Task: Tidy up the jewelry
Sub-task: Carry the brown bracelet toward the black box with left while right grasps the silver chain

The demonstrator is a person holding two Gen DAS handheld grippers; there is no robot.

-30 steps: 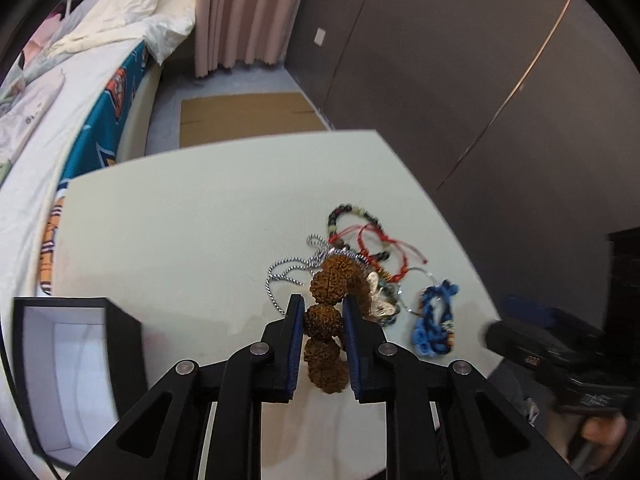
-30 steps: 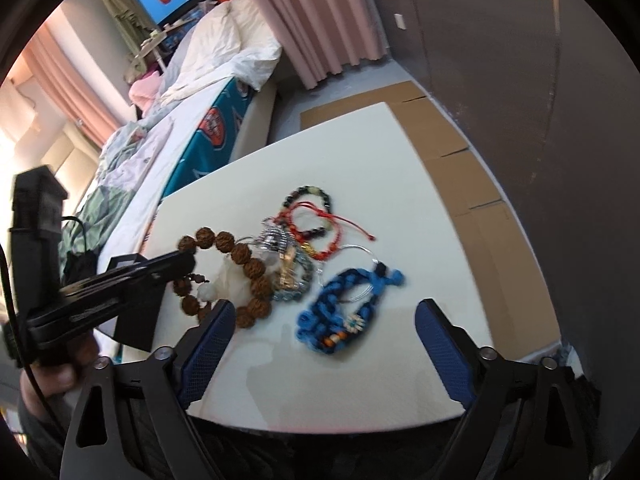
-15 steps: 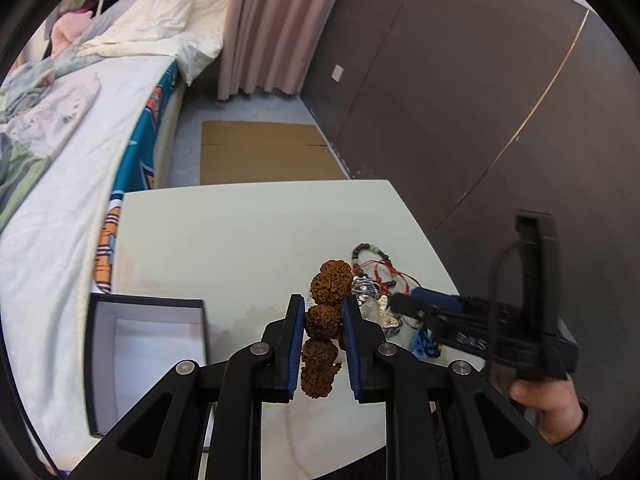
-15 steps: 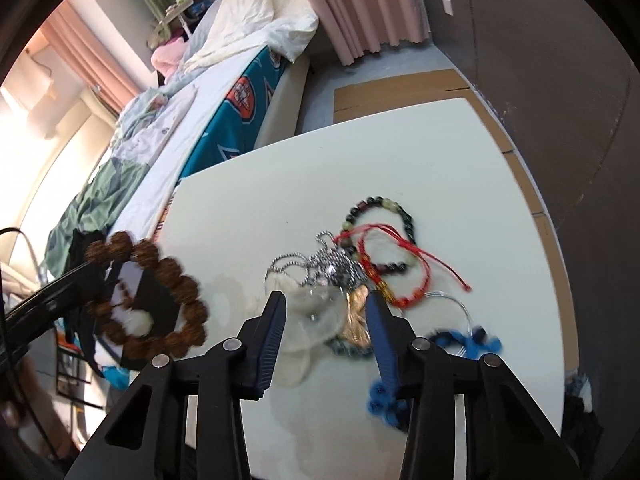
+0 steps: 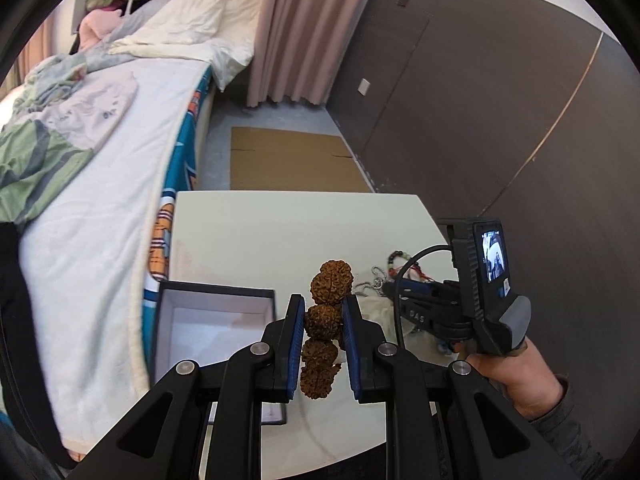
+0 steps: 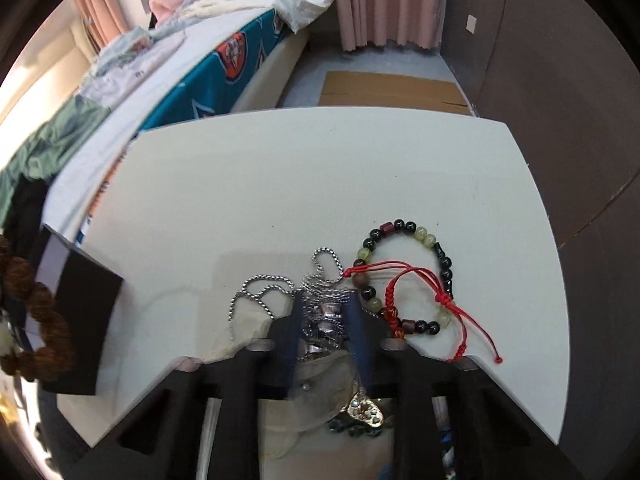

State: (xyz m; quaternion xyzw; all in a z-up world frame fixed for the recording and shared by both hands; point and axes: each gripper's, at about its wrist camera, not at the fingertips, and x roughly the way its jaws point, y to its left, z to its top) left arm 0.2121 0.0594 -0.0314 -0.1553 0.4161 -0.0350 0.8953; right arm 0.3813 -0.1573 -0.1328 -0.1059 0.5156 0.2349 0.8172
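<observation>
My left gripper (image 5: 322, 320) is shut on a brown bracelet of big knobbly beads (image 5: 330, 278) and holds it above the white table (image 5: 256, 236), just right of an open black box with a white inside (image 5: 212, 320). That bracelet (image 6: 44, 312) also hangs at the left edge of the right wrist view. My right gripper (image 6: 324, 320) points down into the jewelry pile. Its jaws are closing, and a bunched silver chain (image 6: 324, 312) fills the gap between the blue pads. In the left wrist view the right gripper (image 5: 394, 286) reaches into the pile from the right.
A dark and green bead bracelet (image 6: 420, 236) and a red cord bracelet (image 6: 404, 280) lie right of the chain. A gold pendant (image 6: 366, 410) and clear plastic (image 6: 320, 392) sit under the right gripper. The black box (image 6: 84, 300) stands left. A bed (image 5: 100, 168) runs along the table's left side.
The left gripper carried the brown bracelet up and left, off the pile, to beside the box. The right gripper moved in over the pile and its wide jaws closed around the silver chain.
</observation>
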